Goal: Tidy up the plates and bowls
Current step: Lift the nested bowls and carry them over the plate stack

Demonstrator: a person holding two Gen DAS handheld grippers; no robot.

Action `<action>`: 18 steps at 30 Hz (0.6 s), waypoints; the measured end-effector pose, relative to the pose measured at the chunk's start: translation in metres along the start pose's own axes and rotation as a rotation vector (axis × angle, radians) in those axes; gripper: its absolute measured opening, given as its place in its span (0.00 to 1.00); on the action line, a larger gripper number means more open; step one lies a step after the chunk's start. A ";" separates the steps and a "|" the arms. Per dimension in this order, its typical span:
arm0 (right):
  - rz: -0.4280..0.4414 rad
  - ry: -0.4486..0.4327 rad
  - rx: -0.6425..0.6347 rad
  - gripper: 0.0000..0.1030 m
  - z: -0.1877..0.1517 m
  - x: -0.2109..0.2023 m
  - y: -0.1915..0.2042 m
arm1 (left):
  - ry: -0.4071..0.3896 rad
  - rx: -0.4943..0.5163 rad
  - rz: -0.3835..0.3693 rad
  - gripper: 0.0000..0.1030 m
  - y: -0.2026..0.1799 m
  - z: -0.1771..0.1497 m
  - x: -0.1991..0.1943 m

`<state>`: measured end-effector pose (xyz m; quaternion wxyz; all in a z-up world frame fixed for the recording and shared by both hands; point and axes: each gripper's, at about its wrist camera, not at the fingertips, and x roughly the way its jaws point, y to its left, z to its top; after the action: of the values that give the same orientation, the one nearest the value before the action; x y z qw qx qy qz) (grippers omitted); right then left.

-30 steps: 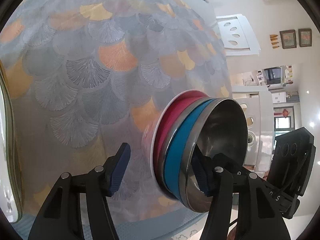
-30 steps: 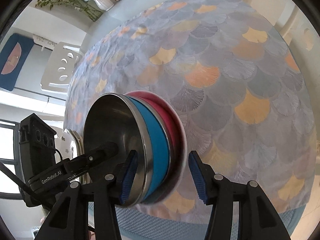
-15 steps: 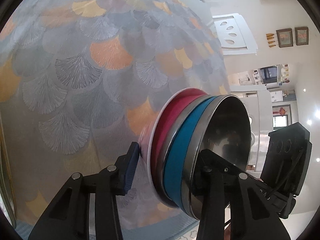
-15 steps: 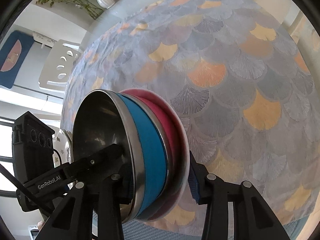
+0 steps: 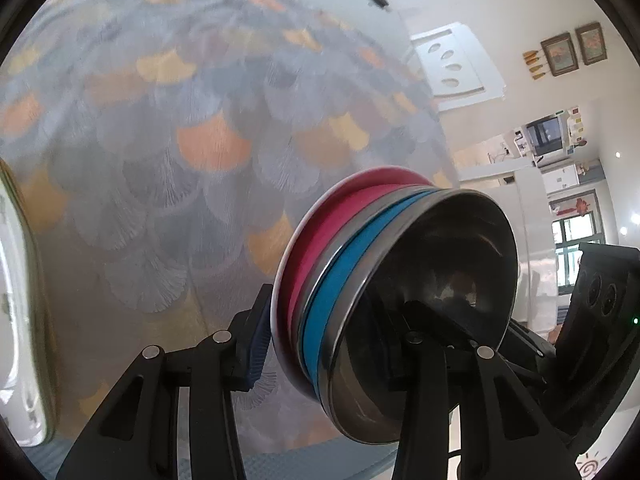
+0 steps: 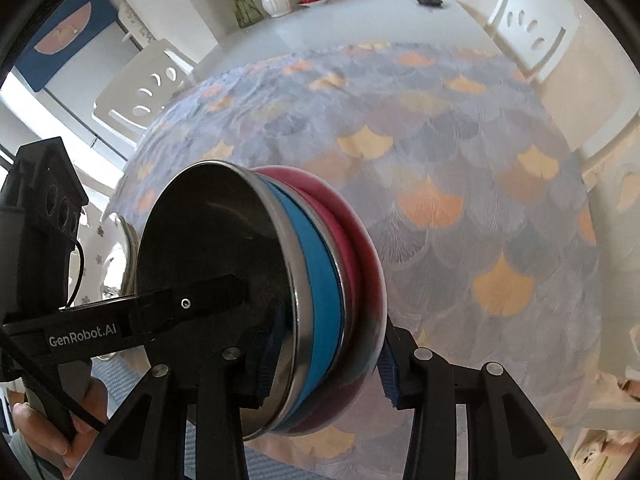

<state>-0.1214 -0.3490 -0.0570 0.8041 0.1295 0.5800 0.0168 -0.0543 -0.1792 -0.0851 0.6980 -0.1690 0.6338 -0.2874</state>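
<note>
Both claws, left (image 5: 324, 354) and right (image 6: 326, 360), just closed, clamp nested bowl stack (image 6: 316, 300) above table (image 6: 460, 208); uneven squeeze could slip steel bowl (image 5: 432, 300) loose

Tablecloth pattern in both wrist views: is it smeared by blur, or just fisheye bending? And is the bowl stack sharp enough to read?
Left wrist view: the far tablecloth is smeared by motion blur, and bent by the fisheye too; the bowl stack stays readable, red, blue and steel.
Right wrist view: milder blur on the cloth's far edge; the stack's rims are sharp, with glare on the steel bowl.
</note>
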 end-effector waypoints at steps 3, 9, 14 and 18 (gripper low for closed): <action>0.013 -0.007 0.011 0.40 0.006 -0.009 0.003 | -0.030 -0.008 0.010 0.36 -0.003 0.002 -0.014; 0.081 0.015 0.061 0.40 0.018 -0.020 0.023 | -0.109 -0.064 -0.026 0.36 0.011 0.000 -0.058; 0.125 0.001 0.041 0.40 0.026 -0.030 0.065 | -0.187 -0.074 -0.018 0.36 0.032 -0.003 -0.107; 0.131 -0.008 -0.002 0.40 0.028 -0.031 0.112 | -0.223 -0.083 -0.022 0.36 0.067 -0.005 -0.149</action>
<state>-0.0911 -0.2518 0.0053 0.8037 0.1664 0.5671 0.0694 -0.0508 -0.0349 -0.0090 0.7534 -0.2355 0.5616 -0.2481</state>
